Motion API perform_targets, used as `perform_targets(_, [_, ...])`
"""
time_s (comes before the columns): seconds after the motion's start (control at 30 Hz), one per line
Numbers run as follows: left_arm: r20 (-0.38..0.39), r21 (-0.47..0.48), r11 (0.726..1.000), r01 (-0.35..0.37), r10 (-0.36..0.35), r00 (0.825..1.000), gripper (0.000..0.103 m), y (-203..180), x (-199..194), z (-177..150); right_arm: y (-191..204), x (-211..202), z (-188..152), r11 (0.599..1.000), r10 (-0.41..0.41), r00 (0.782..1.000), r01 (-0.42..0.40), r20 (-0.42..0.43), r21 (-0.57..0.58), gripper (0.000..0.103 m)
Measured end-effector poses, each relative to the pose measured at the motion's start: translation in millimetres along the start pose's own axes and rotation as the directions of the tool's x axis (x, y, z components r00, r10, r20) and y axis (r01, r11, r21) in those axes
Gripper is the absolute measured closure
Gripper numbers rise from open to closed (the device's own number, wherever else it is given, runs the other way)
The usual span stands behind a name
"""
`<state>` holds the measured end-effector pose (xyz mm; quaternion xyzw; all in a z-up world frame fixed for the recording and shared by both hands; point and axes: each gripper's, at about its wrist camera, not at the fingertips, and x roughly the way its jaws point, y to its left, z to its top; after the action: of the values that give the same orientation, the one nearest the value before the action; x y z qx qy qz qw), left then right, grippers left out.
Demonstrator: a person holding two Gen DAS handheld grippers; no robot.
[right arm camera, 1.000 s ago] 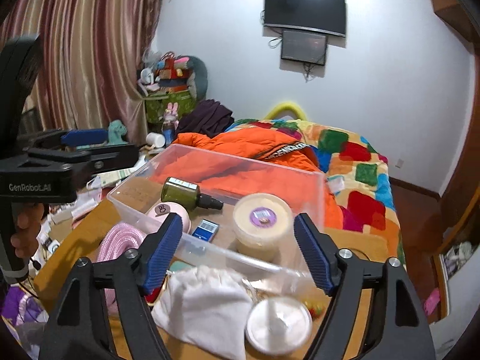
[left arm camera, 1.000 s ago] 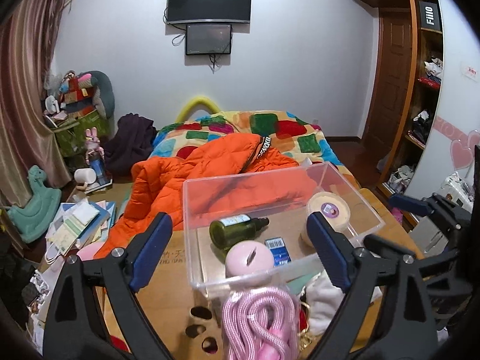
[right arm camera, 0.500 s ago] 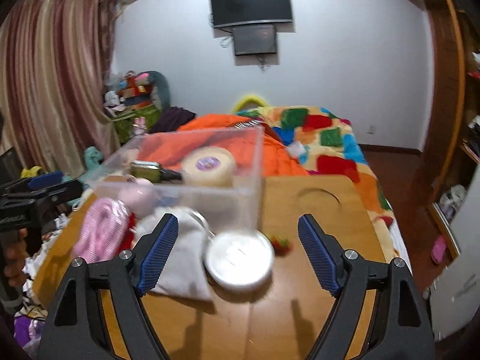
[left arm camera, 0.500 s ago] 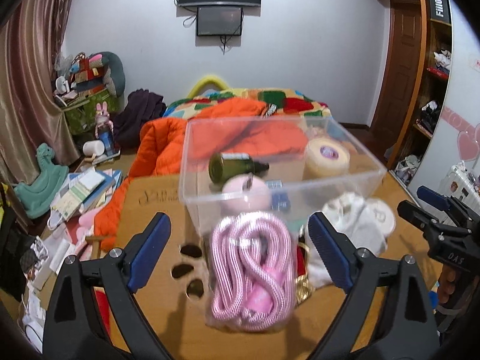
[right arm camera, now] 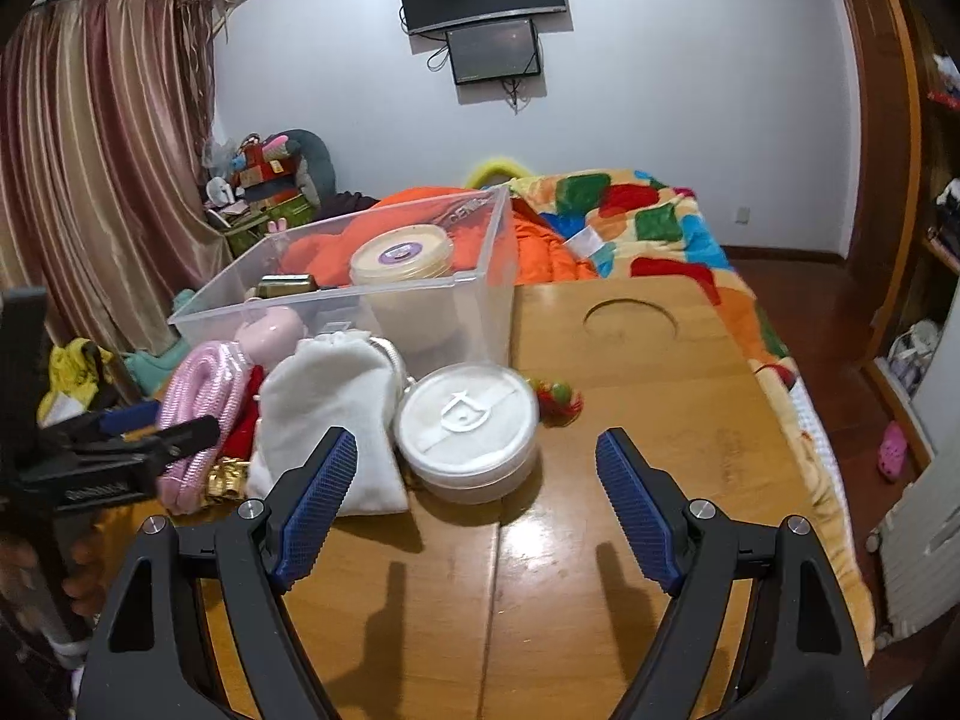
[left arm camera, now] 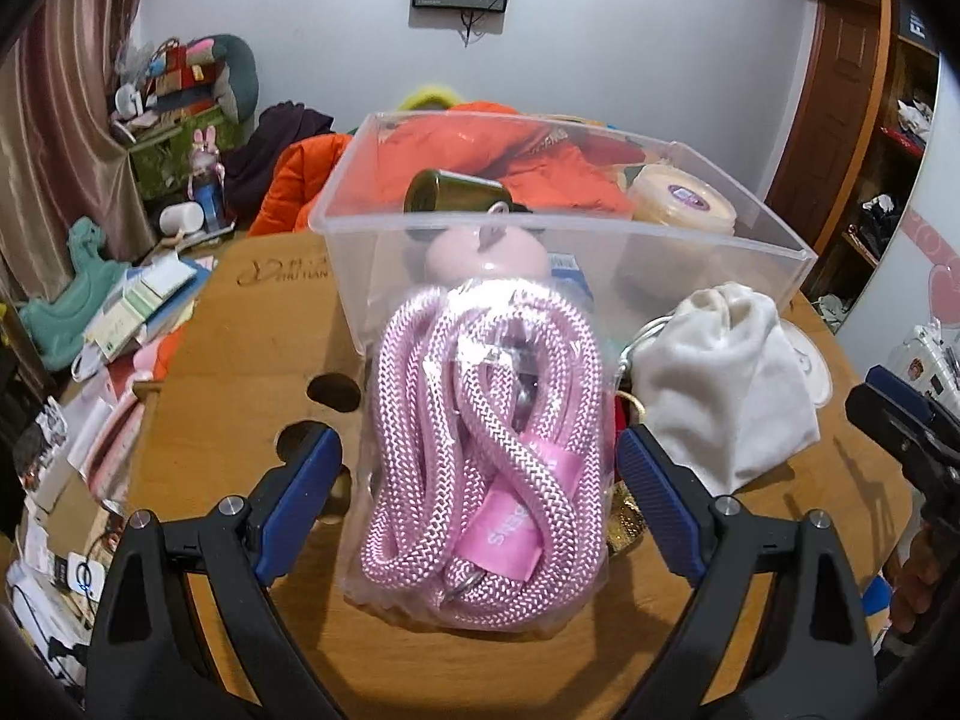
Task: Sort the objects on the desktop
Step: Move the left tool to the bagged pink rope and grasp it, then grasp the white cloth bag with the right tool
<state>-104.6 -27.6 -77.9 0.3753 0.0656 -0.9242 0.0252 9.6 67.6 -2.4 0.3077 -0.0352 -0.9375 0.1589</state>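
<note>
Evidently the step in hand is the approach for the next pick: the clear plastic bin (left arm camera: 558, 252) already holds a green bottle (left arm camera: 456, 198), a pink round case (left arm camera: 486, 252) and a cream tub (left arm camera: 684, 204), while several things wait on the wooden table (right arm camera: 660, 420) in front of it. At the centre of the left wrist view, the left gripper (left arm camera: 477, 477) stands wide open with its blue pads either side of the bagged pink rope (left arm camera: 486, 438), apparently not yet touching it and gripping nothing. Next, it likely needs to close on the bag and lift it over the bin's near wall. To the right lies the white drawstring pouch (right arm camera: 333, 414), then the round white lidded container (right arm camera: 468, 426). In the right wrist view, the right gripper (right arm camera: 477, 513) is likewise spread wide and empty, the container just beyond its fingertips.
</note>
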Motion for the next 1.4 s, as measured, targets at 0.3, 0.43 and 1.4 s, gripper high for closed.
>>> perform_targets(0.3, [-0.044, -0.010, 0.999, 0.041, -0.041, 0.998, 0.009, -2.1, 16.4, 5.5, 33.5, 16.0, -2.8, 0.996, 0.023, 0.999, -0.026, -0.037, -0.090, 0.023])
perform_targets(0.43, [-0.054, 0.013, 0.999, 0.031, -0.031, 0.998, 0.009, -3.5, 21.8, 9.0, 48.1, 26.4, 0.4, 0.990, 0.018, 0.998, -0.026, -0.055, -0.141, 0.023])
perform_targets(1.4, [0.058, -0.056, 0.996, 0.072, -0.068, 0.996, 0.044, 24.7, 4.8, 6.6, 82.0, 71.5, 14.9, 0.963, 0.008, 0.992, -0.041, -0.124, -0.265, 0.030])
